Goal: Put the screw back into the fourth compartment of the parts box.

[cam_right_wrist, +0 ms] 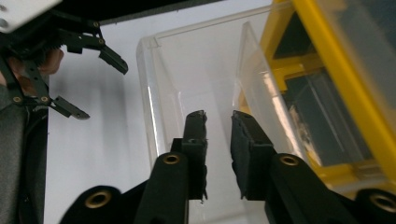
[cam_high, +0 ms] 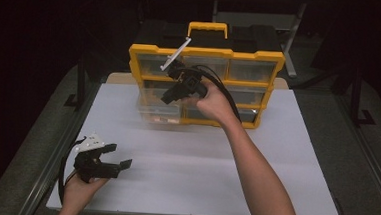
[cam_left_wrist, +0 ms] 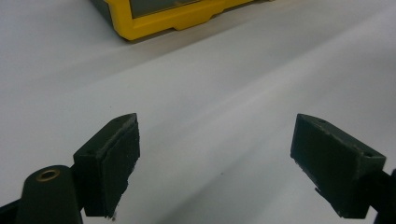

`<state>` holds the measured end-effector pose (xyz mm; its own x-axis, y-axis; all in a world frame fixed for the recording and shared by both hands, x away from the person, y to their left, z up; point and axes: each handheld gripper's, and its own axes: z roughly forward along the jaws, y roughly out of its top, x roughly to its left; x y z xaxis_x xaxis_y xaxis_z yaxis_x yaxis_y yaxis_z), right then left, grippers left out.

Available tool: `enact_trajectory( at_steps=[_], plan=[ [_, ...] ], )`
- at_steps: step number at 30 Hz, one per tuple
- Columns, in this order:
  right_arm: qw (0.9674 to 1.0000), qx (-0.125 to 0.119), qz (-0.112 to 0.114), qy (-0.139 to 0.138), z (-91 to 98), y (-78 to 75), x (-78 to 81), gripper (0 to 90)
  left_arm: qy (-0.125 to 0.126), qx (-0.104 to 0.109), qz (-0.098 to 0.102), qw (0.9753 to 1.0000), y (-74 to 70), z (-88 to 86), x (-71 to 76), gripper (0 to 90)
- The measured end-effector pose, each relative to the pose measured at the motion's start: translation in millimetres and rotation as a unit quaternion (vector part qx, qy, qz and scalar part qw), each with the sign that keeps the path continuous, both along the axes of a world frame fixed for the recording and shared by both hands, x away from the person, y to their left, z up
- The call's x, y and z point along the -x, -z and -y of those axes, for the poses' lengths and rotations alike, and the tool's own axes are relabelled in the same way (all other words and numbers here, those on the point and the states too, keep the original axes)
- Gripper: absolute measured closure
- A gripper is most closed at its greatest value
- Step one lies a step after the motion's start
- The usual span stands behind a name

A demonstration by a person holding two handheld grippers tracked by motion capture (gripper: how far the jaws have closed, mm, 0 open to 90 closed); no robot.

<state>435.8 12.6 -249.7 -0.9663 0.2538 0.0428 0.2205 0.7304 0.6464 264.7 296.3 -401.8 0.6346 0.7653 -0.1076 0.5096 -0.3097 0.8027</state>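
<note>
So the right gripper (cam_right_wrist: 218, 116) narrowly pinches a clear drawer (cam_right_wrist: 196, 79), seemingly partly out of the yellow cabinet (cam_high: 207, 53); left gripper (cam_left_wrist: 215, 154) waits wide, empty.

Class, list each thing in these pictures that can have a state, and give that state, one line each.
Left gripper: open, holding nothing, low over the white table.
Right gripper: jaws nearly closed on the clear drawer's front wall.
Clear drawer: pulled out of the organiser; looks empty.
Yellow organiser: upright; its other drawers pushed in.
</note>
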Motion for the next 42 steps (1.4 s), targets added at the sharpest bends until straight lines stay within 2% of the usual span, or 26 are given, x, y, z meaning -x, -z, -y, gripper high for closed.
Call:
enact_trajectory(
  at_steps=[2,8,10,18,25,29,42],
  plan=[
    [0.9999,-0.009,0.002,0.006,6.7,-4.5,1.7,69.4,0.005,-0.007,0.006,0.9999,-0.3,-0.9,-0.7,15.6],
    [0.9995,-0.019,0.011,0.023,30.1,-14.6,8.1,65.0,0.0,-0.002,0.0,1.0,-0.2,0.5,0.2,15.6],
    [0.9992,-0.026,0.017,0.027,38.7,-15.6,9.8,63.1,0.004,-0.005,0.005,1.0,-0.4,0.5,-0.3,15.6],
    [0.9975,-0.043,0.021,0.052,73.3,-15.3,20.6,56.9,0.0,-0.003,0.0,1.0,0.4,2.1,0.7,15.6],
    [0.995,-0.056,0.011,0.082,103.0,-8.2,32.1,52.6,0.006,-0.011,0.002,0.9999,-0.2,2.8,0.4,15.6],
    [0.9938,-0.06,0.01,0.094,118.1,-0.8,35.3,49.9,0.0,-0.001,0.0,1.0,0.7,4.6,1.5,15.6],
    [0.9878,-0.076,0.009,0.135,152.7,27.9,50.1,39.4,0.008,-0.01,0.004,0.9999,-0.2,5.5,1.3,15.6]
  ],
)
